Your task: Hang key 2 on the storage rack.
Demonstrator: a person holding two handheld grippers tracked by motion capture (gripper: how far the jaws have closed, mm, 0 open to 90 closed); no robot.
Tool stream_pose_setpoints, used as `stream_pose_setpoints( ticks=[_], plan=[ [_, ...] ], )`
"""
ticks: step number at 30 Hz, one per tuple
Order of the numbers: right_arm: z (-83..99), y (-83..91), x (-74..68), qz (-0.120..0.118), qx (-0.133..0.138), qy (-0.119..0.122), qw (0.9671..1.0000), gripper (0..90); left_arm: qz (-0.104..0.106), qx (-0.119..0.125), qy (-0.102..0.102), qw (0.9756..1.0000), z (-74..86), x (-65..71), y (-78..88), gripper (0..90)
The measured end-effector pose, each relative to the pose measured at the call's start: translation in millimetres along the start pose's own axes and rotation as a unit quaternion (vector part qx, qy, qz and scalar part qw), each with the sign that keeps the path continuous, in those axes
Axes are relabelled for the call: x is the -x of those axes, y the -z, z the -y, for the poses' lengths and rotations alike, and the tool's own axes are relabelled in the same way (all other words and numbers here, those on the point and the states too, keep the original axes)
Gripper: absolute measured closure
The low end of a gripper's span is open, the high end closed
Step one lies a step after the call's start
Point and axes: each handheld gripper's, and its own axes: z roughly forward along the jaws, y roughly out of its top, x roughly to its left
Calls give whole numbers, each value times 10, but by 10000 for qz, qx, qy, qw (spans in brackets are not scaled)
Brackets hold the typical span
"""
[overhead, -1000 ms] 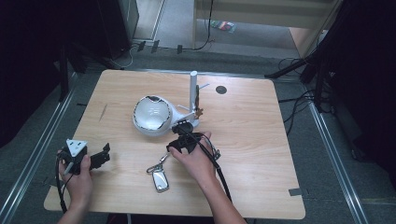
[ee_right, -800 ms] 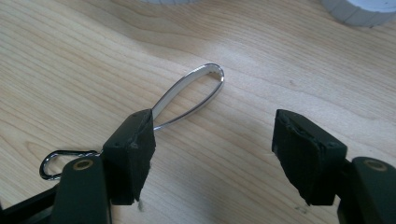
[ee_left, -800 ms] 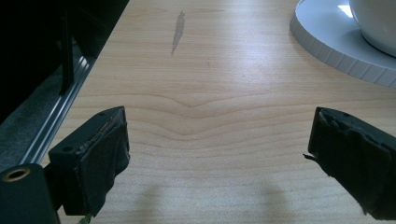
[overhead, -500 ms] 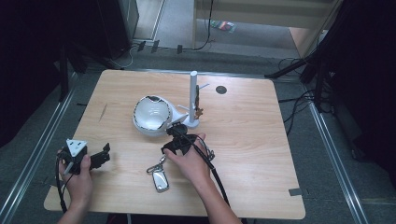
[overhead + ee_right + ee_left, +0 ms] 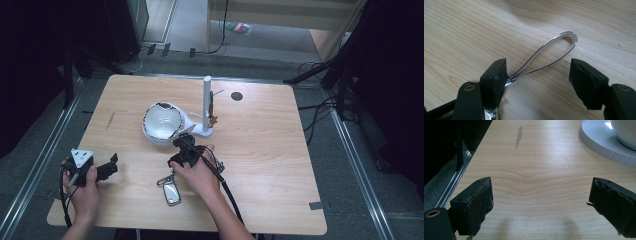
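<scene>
On the wooden table (image 5: pixel 260 165), the white bowl (image 5: pixel 161 121) on its white stand (image 5: pixel 202 131) is my landmark: my right gripper (image 5: pixel 186 150) sits just in front of that bowl, my left gripper (image 5: pixel 102 170) well off to the bowl's left near the table edge. The key fob (image 5: pixel 172 192) lies in front of the bowl by my right hand (image 5: pixel 200 175), its metal loop (image 5: pixel 549 56) flat on the wood between my 2 spread right jaws, which pinch nothing. My left jaws are spread wide over bare wood, and I can read no writing on the fob.
</scene>
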Motion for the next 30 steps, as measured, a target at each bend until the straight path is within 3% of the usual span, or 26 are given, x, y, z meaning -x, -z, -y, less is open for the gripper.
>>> stream_pose_setpoints(
  ticks=[14, 19, 23, 26, 28, 30],
  plan=[
    [-9, -68, -59, -82, -130, 61, 9999, 333, -1, 9, -2, 10000, 0, 2, -2, 56],
    [-6, -82, -84, -64, -172, 102, 9998, 397, 2, 4, -5, 10000, -1, 1, -2, 57],
    [-3, -75, -90, 45, -186, 161, 9997, 495, -6, 21, -5, 10000, 1, 2, -3, 56],
    [7, -67, -100, 158, -210, 244, 9994, 643, -9, 21, -6, 10000, 0, 2, -3, 56],
    [14, -65, -91, 131, -246, 288, 9992, 767, -10, 20, -7, 10000, 0, 3, -2, 57],
    [25, -66, -82, 67, -289, 345, 9990, 828, -13, 22, -4, 10000, 0, 3, -2, 56]
  ],
)
